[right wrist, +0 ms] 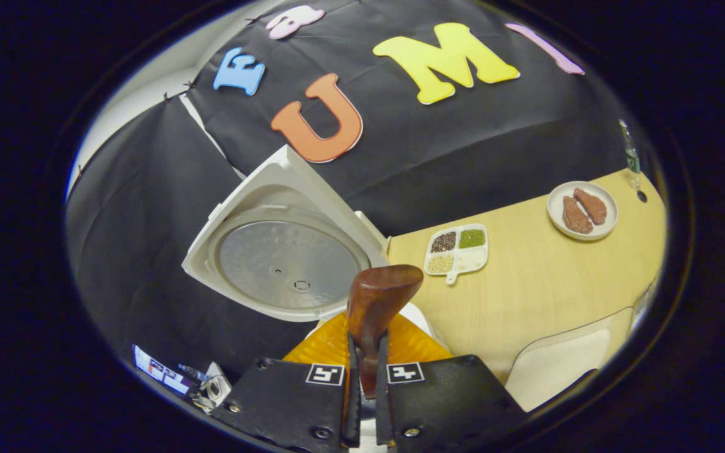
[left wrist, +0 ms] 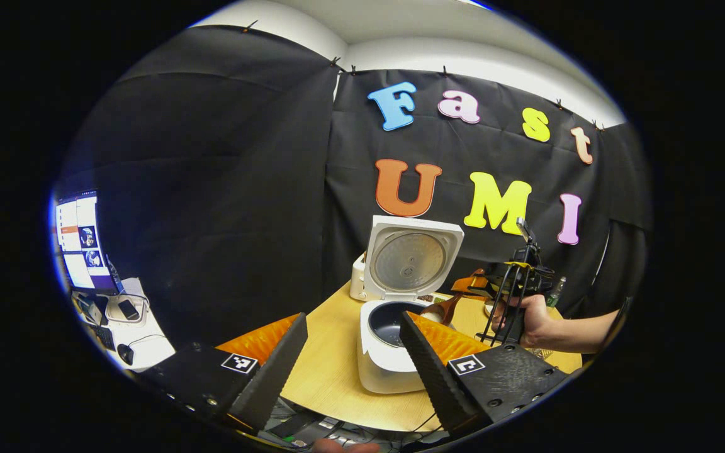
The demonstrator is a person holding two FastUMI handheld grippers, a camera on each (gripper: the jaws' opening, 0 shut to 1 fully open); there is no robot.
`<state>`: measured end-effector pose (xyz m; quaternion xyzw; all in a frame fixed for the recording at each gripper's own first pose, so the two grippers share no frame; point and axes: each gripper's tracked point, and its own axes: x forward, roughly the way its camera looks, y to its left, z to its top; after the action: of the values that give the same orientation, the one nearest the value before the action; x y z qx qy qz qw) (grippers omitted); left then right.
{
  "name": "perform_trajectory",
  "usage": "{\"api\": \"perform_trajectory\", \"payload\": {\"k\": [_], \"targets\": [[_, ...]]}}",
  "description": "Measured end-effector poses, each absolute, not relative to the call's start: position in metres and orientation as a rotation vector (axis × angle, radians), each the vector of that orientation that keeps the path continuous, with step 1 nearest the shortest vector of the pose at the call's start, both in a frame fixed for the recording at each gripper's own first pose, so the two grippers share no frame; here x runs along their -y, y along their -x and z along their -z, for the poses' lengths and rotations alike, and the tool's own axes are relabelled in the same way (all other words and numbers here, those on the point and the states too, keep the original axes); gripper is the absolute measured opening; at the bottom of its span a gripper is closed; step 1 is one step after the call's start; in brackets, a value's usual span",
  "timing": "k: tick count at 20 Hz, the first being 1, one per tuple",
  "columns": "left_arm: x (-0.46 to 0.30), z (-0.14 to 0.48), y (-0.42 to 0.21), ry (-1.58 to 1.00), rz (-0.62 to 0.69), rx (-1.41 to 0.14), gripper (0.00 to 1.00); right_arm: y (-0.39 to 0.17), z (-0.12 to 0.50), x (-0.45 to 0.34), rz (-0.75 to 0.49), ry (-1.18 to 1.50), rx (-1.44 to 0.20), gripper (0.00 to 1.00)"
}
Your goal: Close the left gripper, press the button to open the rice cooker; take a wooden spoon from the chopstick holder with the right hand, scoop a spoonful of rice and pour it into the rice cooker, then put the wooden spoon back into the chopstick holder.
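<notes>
Right gripper view: right hand-held gripper (right wrist: 362,371) clamps glossy brown wooden spoon (right wrist: 376,302); white rice cooker (left wrist: 394,327) lid up; left hand-held gripper (left wrist: 353,352) fingers spread apart.

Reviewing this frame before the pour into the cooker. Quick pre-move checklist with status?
1. Rice cooker lid up: ok, it stands open and the dark inner pot shows.
2. Right hand-held gripper shut on the wooden spoon: ok, both fingers press on its handle.
3. Spoon over the pot: ok, in the left gripper view the bowl sits at the pot's far rim.
4. Rice in the spoon: cannot tell.
5. Left hand-held gripper out of the way: ok, open, on the near side of the cooker.
6. Divided grain dish: ok, it stands apart on the table.
</notes>
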<state>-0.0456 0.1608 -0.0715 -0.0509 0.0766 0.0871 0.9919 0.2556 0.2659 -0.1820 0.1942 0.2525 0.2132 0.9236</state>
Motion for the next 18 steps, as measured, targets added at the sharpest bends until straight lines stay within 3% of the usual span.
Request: {"api": "perform_trajectory", "payload": {"k": [18], "targets": [[-0.153, 0.056, 0.043, 0.072, -0.153, -0.085, 0.94, -0.225, 0.123, -0.319, -0.582, 0.244, -0.209, 0.11]]}}
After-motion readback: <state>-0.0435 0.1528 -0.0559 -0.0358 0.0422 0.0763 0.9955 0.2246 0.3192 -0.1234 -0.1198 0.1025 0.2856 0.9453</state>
